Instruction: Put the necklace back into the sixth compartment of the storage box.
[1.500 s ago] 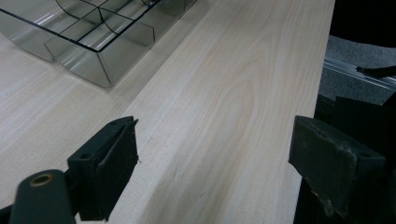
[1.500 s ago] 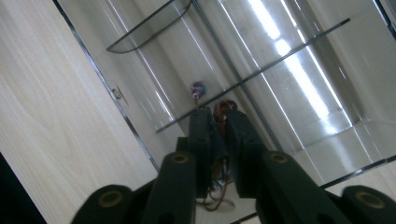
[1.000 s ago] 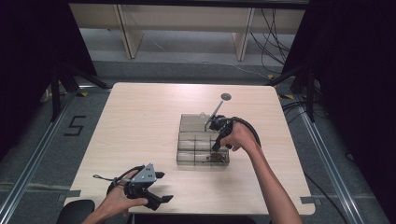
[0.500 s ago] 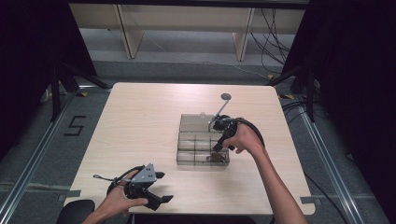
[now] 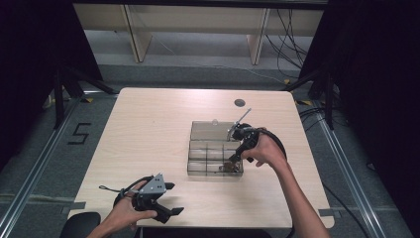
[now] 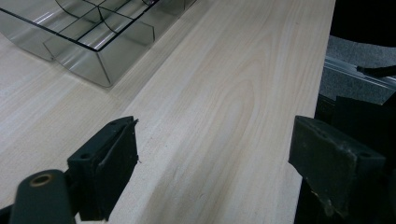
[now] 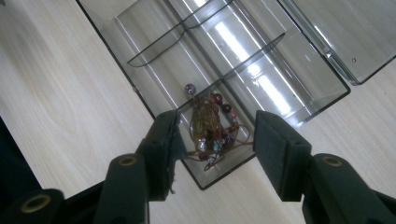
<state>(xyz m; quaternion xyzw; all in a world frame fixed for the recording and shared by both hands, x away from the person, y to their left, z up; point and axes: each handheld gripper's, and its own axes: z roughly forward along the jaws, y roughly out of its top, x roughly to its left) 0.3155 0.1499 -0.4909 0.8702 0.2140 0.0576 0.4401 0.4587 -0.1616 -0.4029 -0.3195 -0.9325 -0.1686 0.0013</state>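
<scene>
**Bracelet dropped in corner compartment, right hand-held gripper letting go**

High view: I'm holding the right hand-held gripper [image 5: 234, 159] over the near-right corner of the clear organizer box [image 5: 214, 156] on the counter [image 5: 148, 129]. The left hand-held gripper [image 5: 171, 210] is idling at the near edge, well apart from the box.

Left gripper view: jaws standing wide apart, nothing between them, bare counter ahead.

Right gripper view: jaws have just been opening; they're apart now, with the beaded bracelet [image 7: 211, 129] lying below in the corner compartment, pads not touching it. I'm reading this as release. Next move: lifting clear without snagging the cord.
</scene>
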